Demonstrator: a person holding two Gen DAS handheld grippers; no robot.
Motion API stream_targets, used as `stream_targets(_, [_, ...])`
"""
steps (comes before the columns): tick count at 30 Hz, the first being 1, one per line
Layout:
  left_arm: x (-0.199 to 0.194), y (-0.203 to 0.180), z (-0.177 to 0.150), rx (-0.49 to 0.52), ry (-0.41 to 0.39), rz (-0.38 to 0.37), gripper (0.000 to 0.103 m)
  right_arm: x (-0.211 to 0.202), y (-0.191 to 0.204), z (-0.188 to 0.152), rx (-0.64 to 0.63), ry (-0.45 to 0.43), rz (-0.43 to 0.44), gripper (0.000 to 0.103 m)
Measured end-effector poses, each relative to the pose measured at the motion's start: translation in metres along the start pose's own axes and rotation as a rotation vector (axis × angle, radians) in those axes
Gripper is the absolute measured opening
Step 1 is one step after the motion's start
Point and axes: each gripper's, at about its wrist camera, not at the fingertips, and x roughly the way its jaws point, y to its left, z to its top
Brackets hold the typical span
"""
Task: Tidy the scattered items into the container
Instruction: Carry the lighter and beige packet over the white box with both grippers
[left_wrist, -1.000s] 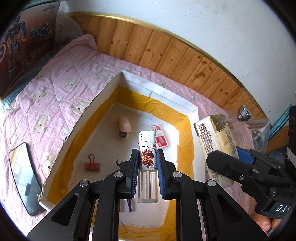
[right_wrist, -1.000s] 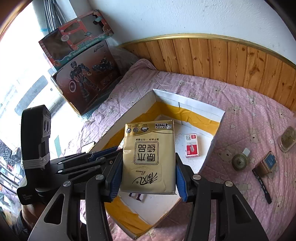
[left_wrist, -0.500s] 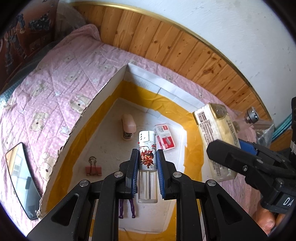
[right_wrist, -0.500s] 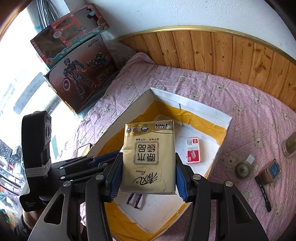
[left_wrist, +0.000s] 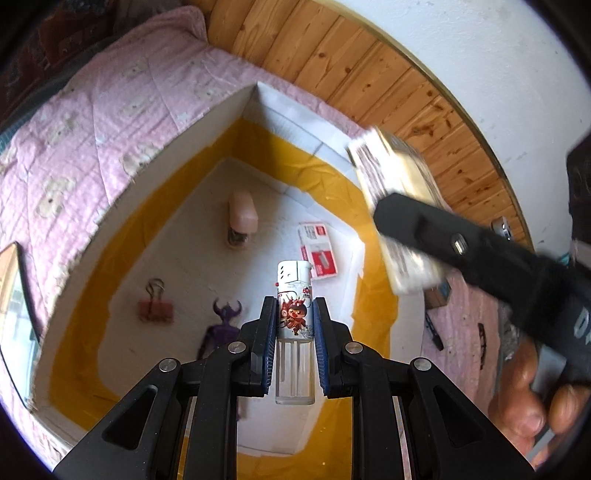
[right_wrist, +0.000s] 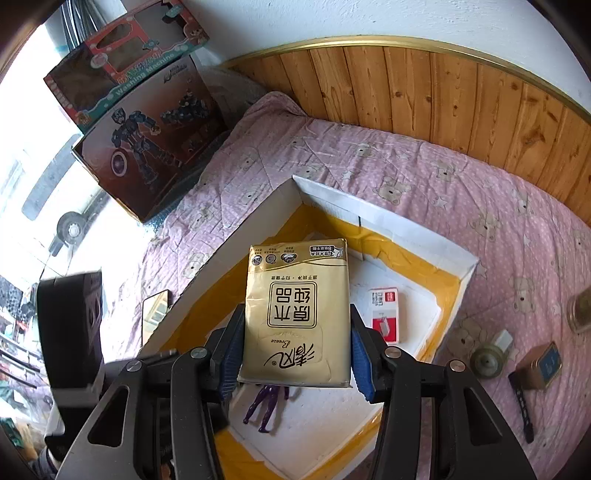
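My left gripper (left_wrist: 294, 325) is shut on a white lighter (left_wrist: 294, 295) with a red cartoon print, held above the open white box with yellow-taped walls (left_wrist: 207, 122). My right gripper (right_wrist: 297, 343) is shut on a gold tissue pack (right_wrist: 297, 310), held above the same box (right_wrist: 424, 236); the pack (left_wrist: 399, 206) also shows blurred at the right of the left wrist view. Inside the box lie a pink stapler (left_wrist: 242, 216), a red staple box (left_wrist: 319, 254), a pink binder clip (left_wrist: 155, 306) and a purple figure (left_wrist: 223, 325).
The box sits on a pink bear-print quilt (right_wrist: 424, 162) against a wooden wall panel. A mirror (left_wrist: 14, 306) lies left of the box. On the quilt to the right lie a round metal piece (right_wrist: 487, 360), a small tin (right_wrist: 541, 365) and a black strip (right_wrist: 521, 404). Toy boxes (right_wrist: 147, 147) stand at the far left.
Both grippers have moved forward over the box, which now looms larger. The right gripper with the tissue pack has swung in over the box's right side.
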Motion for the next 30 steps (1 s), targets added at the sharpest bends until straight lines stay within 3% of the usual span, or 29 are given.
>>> stream_targets(10, [0.012,-0.017,-0.017,0.018,0.068,-0.032,0.019,0.032,-0.001,0.019,-0.051,0.060,-0.036,0.051])
stream_targets(22, [0.022,-0.023,-0.023,0.006,0.093,-0.002,0.019,0.069,-0.018,0.034,-0.042,0.187,0.015,0.051])
stream_targets(30, [0.019,0.002,-0.014,-0.121,0.105,-0.042,0.019,0.080,-0.012,0.041,-0.136,0.204,-0.050,0.051])
